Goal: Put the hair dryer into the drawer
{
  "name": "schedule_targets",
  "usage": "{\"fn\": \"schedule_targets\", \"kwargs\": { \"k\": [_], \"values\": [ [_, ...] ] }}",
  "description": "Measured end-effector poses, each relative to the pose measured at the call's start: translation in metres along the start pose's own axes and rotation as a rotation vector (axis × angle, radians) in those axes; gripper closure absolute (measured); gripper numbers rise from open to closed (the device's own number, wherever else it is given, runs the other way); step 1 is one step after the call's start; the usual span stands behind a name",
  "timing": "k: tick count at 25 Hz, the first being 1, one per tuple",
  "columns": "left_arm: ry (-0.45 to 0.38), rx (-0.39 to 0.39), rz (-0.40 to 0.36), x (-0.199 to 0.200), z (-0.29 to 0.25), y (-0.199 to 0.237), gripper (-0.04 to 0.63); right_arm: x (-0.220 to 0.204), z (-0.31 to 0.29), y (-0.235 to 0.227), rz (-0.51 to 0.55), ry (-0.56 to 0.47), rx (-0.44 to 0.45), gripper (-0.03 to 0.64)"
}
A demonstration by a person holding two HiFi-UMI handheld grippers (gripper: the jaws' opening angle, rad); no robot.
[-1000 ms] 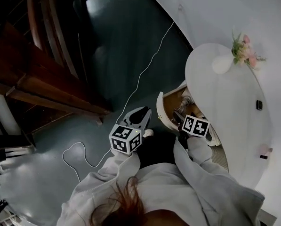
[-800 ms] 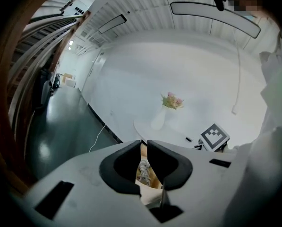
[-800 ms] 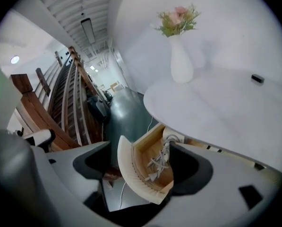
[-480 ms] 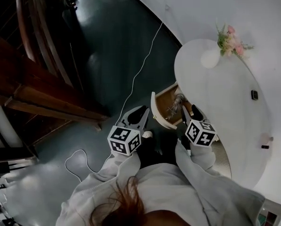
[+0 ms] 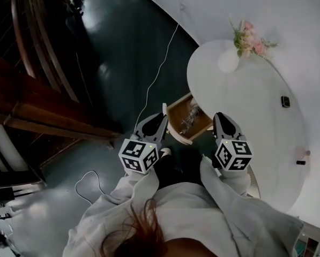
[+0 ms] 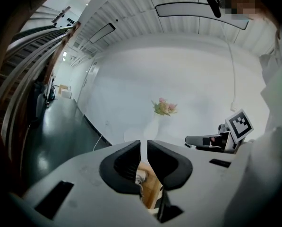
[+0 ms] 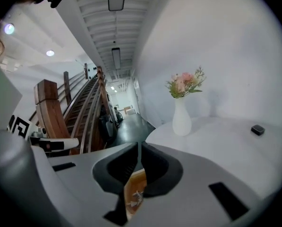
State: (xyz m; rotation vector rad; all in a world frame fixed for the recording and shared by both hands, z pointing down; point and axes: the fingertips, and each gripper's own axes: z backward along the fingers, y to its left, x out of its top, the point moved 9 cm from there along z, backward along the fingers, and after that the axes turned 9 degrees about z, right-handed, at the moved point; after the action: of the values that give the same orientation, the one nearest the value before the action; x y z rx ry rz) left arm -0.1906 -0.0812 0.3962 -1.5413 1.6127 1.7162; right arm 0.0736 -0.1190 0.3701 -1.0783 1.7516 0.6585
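I'm reading left gripper [image 6: 144,150] jaws pinched together, empty, right gripper [image 7: 138,157] jaws just been closing on nothing; pale thing in drawer [image 5: 177,110], prob the hair dryer [image 5: 190,114], I'm judging light, stiff, slick, so grab by handle.

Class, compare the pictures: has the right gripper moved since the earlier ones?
Yes: the right gripper has drawn back out of the drawer, its jaws just closed on nothing.

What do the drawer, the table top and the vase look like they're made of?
Drawer: most likely wood, since the inside is brown and matte, with a pale rim that looks painted.
Table top: smooth, even white. It could be paint or laminate, I can't tell which.
Vase: plain white with a soft sheen, probably ceramic.
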Motion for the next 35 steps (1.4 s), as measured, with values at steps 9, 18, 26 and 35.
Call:
{"fn": "schedule_targets", "kwargs": {
  "k": [9,18,26,35],
  "values": [
    [-0.036,0.026,-0.021,0.003,-0.017,-0.030,0.543,0.006,0.016,-0.039,-0.021,-0.083,0.048,0.568],
    [-0.066,0.093,-0.066,0.000,-0.025,-0.042,0.577,-0.005,0.019,-0.064,-0.044,-0.103,0.029,0.568],
    [-0.037,0.113,-0.075,-0.009,-0.034,-0.052,0.581,-0.013,0.019,-0.078,-0.038,-0.089,0.028,0.568],
    [-0.029,0.131,-0.079,-0.011,-0.042,-0.055,0.581,-0.012,0.013,-0.085,-0.032,-0.072,0.052,0.568]
  ]
}}
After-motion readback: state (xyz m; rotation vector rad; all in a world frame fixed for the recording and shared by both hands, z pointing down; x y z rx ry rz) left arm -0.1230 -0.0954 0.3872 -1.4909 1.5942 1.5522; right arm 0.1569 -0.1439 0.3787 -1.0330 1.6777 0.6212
